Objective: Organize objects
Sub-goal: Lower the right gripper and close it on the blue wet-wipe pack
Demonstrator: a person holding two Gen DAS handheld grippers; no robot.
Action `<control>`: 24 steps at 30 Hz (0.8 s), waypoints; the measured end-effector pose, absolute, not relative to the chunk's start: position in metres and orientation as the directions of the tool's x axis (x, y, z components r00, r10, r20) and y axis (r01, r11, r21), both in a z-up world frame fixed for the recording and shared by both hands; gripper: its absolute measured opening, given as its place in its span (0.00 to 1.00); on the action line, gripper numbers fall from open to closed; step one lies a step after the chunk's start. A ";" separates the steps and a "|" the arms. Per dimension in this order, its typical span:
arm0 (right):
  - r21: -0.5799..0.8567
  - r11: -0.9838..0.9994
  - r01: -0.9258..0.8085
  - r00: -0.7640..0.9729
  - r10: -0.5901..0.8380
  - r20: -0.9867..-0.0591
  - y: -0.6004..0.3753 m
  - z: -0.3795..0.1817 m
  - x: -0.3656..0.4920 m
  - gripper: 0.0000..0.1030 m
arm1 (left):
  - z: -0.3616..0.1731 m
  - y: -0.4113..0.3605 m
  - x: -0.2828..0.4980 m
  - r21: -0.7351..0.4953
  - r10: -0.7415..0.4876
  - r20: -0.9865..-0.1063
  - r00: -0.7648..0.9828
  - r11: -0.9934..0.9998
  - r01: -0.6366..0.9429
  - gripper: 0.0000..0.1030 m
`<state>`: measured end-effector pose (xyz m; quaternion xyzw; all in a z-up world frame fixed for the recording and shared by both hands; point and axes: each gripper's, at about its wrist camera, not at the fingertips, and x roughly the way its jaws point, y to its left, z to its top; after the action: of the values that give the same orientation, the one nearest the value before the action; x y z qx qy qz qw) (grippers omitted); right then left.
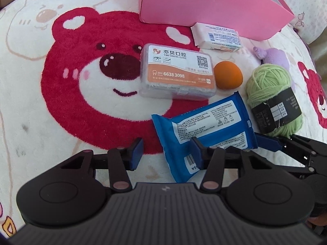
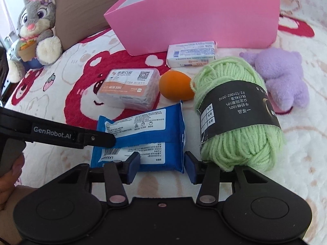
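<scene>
Lying flat on a bear-print blanket (image 1: pixel 61 102), the blue wipes pack (image 1: pixel 204 130) sits label side up, nearest to both grippers. The left gripper (image 1: pixel 166 153) is released, with its jaws spread; its right finger overlaps the pack's near corner, though actual contact cannot be confirmed. The right gripper (image 2: pixel 161 166) is also released, jaws apart over the near edge of the pack, holding nothing. In the right wrist view, the left gripper's finger reaches in from the left side across the pack's left end. Just beyond the pack lies a clear dental floss box (image 1: pixel 177 75) with an orange and white label. An orange egg-shaped sponge (image 1: pixel 227 75) rests just beside the box on its right. A green yarn skein (image 2: pixel 237 118) with a black paper band lies to the right of the pack, close to the right gripper. A purple plush toy (image 2: pixel 284 77) lies behind the skein. A small white packet (image 2: pixel 191 54) rests against the base of an open pink box (image 2: pixel 200 20) at the far side. A grey rabbit plush (image 2: pixel 36 20) sits upright at the far left.
</scene>
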<state>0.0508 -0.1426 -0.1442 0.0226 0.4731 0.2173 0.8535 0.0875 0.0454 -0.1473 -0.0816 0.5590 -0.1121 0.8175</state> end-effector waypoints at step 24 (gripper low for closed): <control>0.173 0.883 -0.437 0.463 0.386 -0.798 -0.121 -0.110 0.022 0.46 | -0.100 0.043 0.070 -0.310 -0.350 -0.857 0.378 0.937 0.163 0.33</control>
<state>0.0223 -0.1207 -0.1104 -0.0281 0.4588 0.2407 0.8549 0.0700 0.0428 -0.1004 -0.0871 0.5358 -0.1553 0.8254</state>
